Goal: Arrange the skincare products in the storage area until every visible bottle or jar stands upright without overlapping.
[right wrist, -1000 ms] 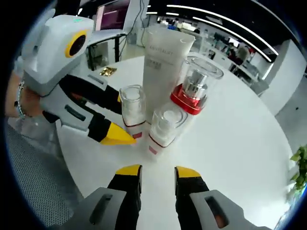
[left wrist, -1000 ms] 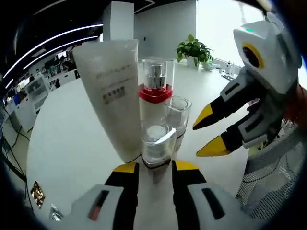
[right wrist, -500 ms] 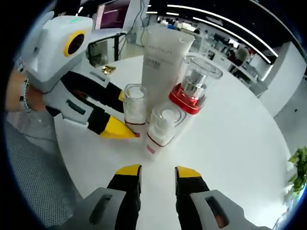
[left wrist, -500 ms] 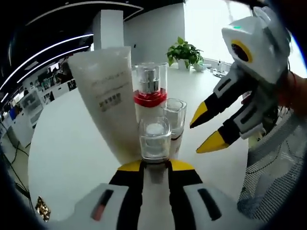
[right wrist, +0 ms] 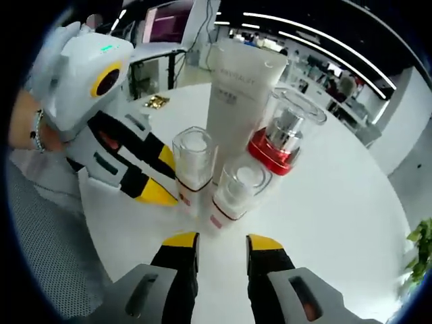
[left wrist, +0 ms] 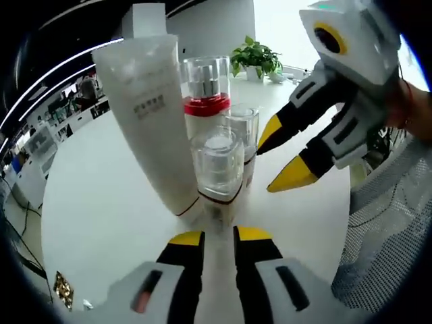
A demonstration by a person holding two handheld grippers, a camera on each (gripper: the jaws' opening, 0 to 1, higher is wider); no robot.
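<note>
Four skincare items stand upright, close together, on a white round table (left wrist: pixel 94 196) (right wrist: pixel 337 223). They are a tall white tube (left wrist: pixel 152 115) (right wrist: pixel 239 88), a clear bottle with a red collar (left wrist: pixel 206 88) (right wrist: pixel 280 138), and two small clear-capped bottles. The first small bottle (left wrist: pixel 217 165) (right wrist: pixel 193 162) stands just ahead of my left gripper (left wrist: pixel 217 236) (right wrist: pixel 174 183), whose jaws are a little apart and hold nothing. The second small bottle (left wrist: pixel 241 125) (right wrist: pixel 239 189) stands in front of my right gripper (right wrist: pixel 221 241) (left wrist: pixel 266 165), which is open and empty.
A gold wrapper (left wrist: pixel 62 289) (right wrist: pixel 156 101) lies near the table's edge. A grey mesh chair (left wrist: pixel 385 229) (right wrist: pixel 40 229) stands beside the table. A potted plant (left wrist: pixel 256 57) sits at the far side. A hand with a bracelet (right wrist: pixel 30 128) holds the left gripper.
My left gripper was shut on the first small bottle; it has let go and pulled back, leaving the bottle standing by the tube. The right gripper has barely moved.
</note>
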